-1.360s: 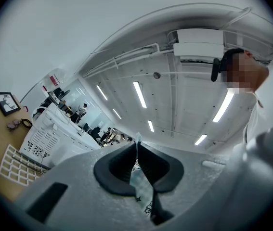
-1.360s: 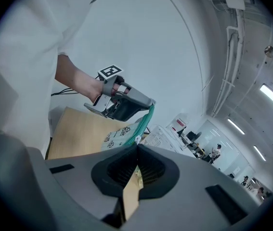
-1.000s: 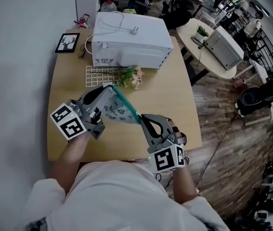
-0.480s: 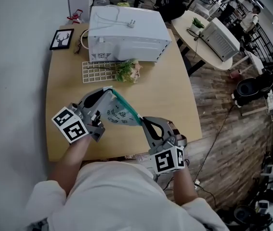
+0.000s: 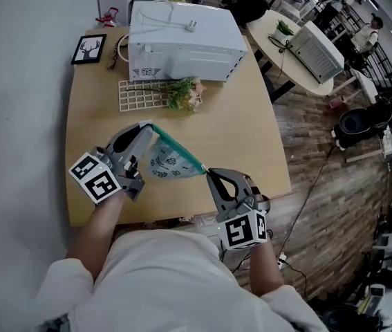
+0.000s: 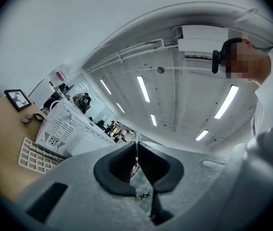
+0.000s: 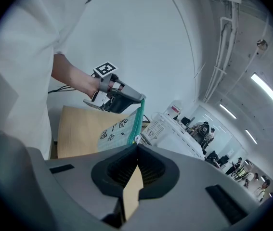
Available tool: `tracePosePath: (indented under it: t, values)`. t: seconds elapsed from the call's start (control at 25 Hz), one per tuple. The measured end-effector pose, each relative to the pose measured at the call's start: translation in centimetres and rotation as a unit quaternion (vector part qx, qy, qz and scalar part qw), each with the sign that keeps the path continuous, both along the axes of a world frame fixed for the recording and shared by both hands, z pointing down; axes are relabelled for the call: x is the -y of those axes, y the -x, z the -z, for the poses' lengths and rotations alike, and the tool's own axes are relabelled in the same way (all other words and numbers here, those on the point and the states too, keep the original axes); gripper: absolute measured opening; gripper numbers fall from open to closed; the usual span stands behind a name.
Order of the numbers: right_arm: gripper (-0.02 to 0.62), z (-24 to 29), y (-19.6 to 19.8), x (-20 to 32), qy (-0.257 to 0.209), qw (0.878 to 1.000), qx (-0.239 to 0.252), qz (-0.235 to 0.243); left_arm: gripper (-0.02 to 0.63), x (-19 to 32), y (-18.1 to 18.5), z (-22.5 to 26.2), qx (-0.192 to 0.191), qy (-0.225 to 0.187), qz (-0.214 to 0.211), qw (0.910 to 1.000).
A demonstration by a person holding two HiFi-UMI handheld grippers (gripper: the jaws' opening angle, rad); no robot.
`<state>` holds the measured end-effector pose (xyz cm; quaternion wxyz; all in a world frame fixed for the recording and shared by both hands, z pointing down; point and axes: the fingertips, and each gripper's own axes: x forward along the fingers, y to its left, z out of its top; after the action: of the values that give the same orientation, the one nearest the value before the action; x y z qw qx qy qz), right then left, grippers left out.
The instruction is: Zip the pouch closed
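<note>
While the pouch (image 5: 168,164) hangs taut above the table's (image 5: 240,116) front edge, left gripper (image 5: 145,130) fingers pinch one corner, right gripper (image 5: 209,174) fingers the far end of its zip (image 5: 177,146); zipping looks finished.

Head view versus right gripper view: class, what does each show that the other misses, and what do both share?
Only the head view: the framed deer picture, the white grid rack, the flower sprig and the wooden floor. Only the right gripper view: ceiling light strips, and the right gripper seen close, shut on the pouch at the end of its teal zip. Both: that pouch stretched between the grippers, the left gripper clamping its far end, the white appliance and the table.
</note>
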<state>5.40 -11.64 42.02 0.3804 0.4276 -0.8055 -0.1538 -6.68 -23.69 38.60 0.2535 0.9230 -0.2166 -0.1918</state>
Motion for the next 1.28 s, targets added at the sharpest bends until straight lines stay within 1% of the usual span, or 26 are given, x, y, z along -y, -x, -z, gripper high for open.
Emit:
tracePosePath:
  t: [0.12,0.28,0.48,0.6,0.76,0.92,1.08,1.16,1.28]
  values:
    - [0.002,-0.1,0.0,-0.5,0.001,1.0,0.002,-0.002,0.023,-0.6,0.1,0.0,0.005,-0.006,-0.001,1.0]
    - [0.002,-0.4,-0.2,-1.3,0.005,1.0,0.005,-0.007,0.023,-1.5,0.1,-0.8,0.007,0.0,-0.002,1.0]
    - [0.002,-1.5,-0.6,-2.1,0.015,1.0,0.013,-0.011,0.023,-2.5,0.1,-2.4,0.014,0.014,-0.004,0.9998]
    - [0.002,-2.1,-1.5,-2.8,0.028,0.999,0.025,-0.024,0.024,-3.6,-0.5,-3.1,0.009,0.033,-0.021,0.9992]
    - [0.003,-3.2,-3.5,-3.3,0.051,0.996,0.056,-0.05,0.025,-5.4,-1.6,-4.3,0.022,0.05,-0.04,0.9977]
    - [0.006,-5.0,-5.3,-2.9,0.088,0.991,0.078,-0.062,0.025,-5.9,-2.8,-6.3,0.034,0.081,-0.037,0.9954]
    - [0.011,-7.7,-7.1,-1.8,0.132,0.983,0.111,-0.067,0.025,-5.8,-4.1,-8.7,0.057,0.101,-0.031,0.9928]
    - [0.011,-9.0,-7.8,-1.3,0.156,0.98,0.105,-0.063,0.025,-5.7,-4.7,-9.8,0.068,0.111,-0.026,0.9911]
    - [0.014,-10.5,-8.6,-0.4,0.181,0.98,0.067,-0.045,0.025,-5.4,-5.3,-11.4,0.09,0.127,-0.017,0.9877]
